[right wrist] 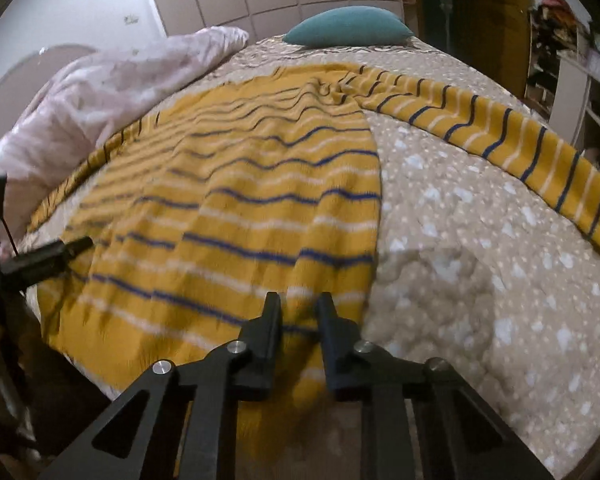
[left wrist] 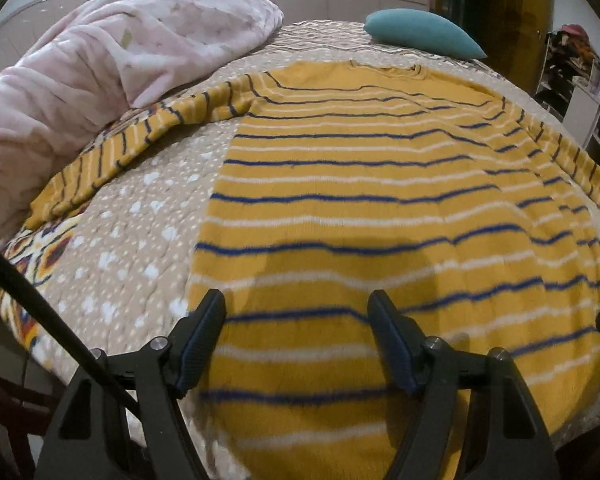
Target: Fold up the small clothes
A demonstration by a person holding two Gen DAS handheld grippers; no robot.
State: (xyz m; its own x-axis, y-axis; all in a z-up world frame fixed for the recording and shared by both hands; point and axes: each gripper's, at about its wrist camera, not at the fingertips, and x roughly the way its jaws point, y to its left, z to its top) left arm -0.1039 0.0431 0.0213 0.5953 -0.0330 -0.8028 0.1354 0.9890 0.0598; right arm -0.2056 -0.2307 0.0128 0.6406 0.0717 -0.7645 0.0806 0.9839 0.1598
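Observation:
A mustard-yellow sweater with blue and white stripes lies spread flat on the bed, neck away from me, sleeves out to both sides. My left gripper is open over the sweater's near hem by its left edge, nothing between the fingers. In the right wrist view the sweater fills the left half and its right sleeve runs off to the right. My right gripper hovers at the hem's right corner with its fingers a small gap apart; the fabric looks pulled up there, blurred.
The bed has a beige dotted quilt. A crumpled pink blanket lies at the left. A teal pillow sits at the far end. Shelves stand to the right of the bed. The left gripper's tip shows in the right wrist view.

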